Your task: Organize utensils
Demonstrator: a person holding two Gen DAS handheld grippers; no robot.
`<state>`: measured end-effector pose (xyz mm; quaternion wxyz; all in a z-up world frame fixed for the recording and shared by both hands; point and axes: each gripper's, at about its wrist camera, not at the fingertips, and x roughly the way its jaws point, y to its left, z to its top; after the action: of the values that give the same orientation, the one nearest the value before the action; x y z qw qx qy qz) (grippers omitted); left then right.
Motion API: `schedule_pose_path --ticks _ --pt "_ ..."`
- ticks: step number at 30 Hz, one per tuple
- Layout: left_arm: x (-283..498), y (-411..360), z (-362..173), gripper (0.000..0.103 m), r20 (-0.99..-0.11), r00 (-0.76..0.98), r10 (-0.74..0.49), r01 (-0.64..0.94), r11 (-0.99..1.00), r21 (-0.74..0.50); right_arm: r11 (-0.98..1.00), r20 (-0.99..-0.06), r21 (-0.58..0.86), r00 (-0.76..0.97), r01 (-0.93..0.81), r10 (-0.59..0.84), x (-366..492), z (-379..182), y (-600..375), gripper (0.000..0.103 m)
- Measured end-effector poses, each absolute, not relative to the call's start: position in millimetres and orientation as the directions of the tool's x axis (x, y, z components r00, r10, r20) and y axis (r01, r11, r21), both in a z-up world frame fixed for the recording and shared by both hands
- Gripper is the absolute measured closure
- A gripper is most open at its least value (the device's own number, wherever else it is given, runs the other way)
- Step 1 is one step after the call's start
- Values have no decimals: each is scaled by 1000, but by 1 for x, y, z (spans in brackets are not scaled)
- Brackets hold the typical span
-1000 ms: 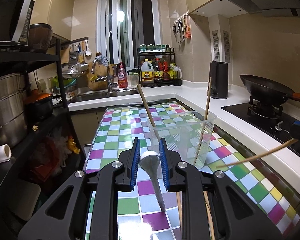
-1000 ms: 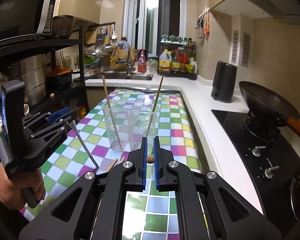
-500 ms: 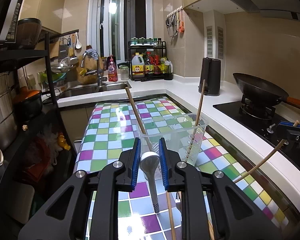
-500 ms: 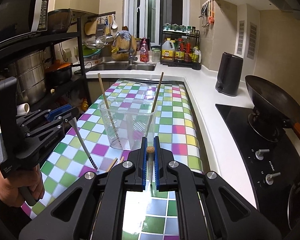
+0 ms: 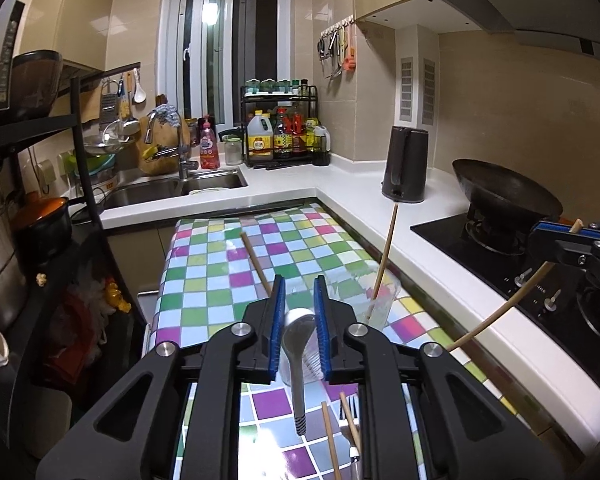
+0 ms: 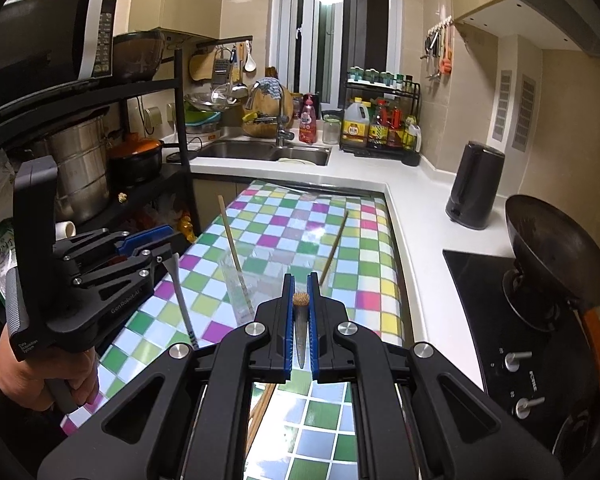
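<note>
In the left wrist view, the left hand-held gripper [image 5: 299,334] clenched a white spoon [image 5: 298,364] by its bowl between the blue pads, its jaws closing on it; the striped handle end hung down above the table [image 5: 204,276] with its checked cloth; just behind the pads stood a clear plastic cup [image 5: 376,304] on the cloth, with two chopsticks [image 5: 385,256] leaning in it, one to the left and one to the right; more wooden chopsticks [image 5: 330,444] and a fork [image 5: 350,408] lay on the cloth below the spoon; at the right edge the right hand-held gripper [image 5: 568,234] grasped a long chopstick [image 5: 500,312] near its upper end, the rest slanting down toward the table edge; a black kettle [image 5: 405,168] and a wok [image 5: 504,196] stood on the white counter and hob beyond.

In the right wrist view, the right hand-held gripper [image 6: 301,322] was clenched on that chopstick [image 6: 301,332], whose round wooden end showed between the blue pads, the shaft running down toward the camera; ahead stood the clear cup [image 6: 248,292] with its two leaning chopsticks [image 6: 234,248]; at the left a person's hand [image 6: 40,372] held the left hand-held gripper [image 6: 156,248], the spoon [image 6: 182,300] hanging from it, clear of the cloth and just left of the cup; the sink [image 6: 260,152] lay past the table's far end.
</note>
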<state>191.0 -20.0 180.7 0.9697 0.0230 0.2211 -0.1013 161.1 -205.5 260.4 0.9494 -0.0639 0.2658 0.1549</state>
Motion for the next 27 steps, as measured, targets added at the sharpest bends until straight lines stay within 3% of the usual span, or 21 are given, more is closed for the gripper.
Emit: schedule_pose_path --ticks 1,9,12,17,24,27 --pt "193 -20 187 103 -432 881 -194 213 977 -4 942 -522 -35 810 -334 268 163 265 -205 97" --pt "201 -18 191 103 -449 865 -225 249 968 -6 935 -515 -31 807 -354 289 169 275 -202 97" --pt "202 6 182 103 -459 849 -262 244 965 -99 934 -530 -19 796 -356 293 171 267 -203 97" --pt "200 56 131 103 -528 797 -293 209 954 -214 937 -543 7 786 -349 297 167 251 -212 97" --pt "169 81 54 103 -594 745 -304 251 953 -172 946 -561 65 772 -318 298 158 226 -226 97" --pt "167 94 31 93 -634 723 -273 219 962 -164 949 -565 74 772 -306 293 154 218 -229 97"
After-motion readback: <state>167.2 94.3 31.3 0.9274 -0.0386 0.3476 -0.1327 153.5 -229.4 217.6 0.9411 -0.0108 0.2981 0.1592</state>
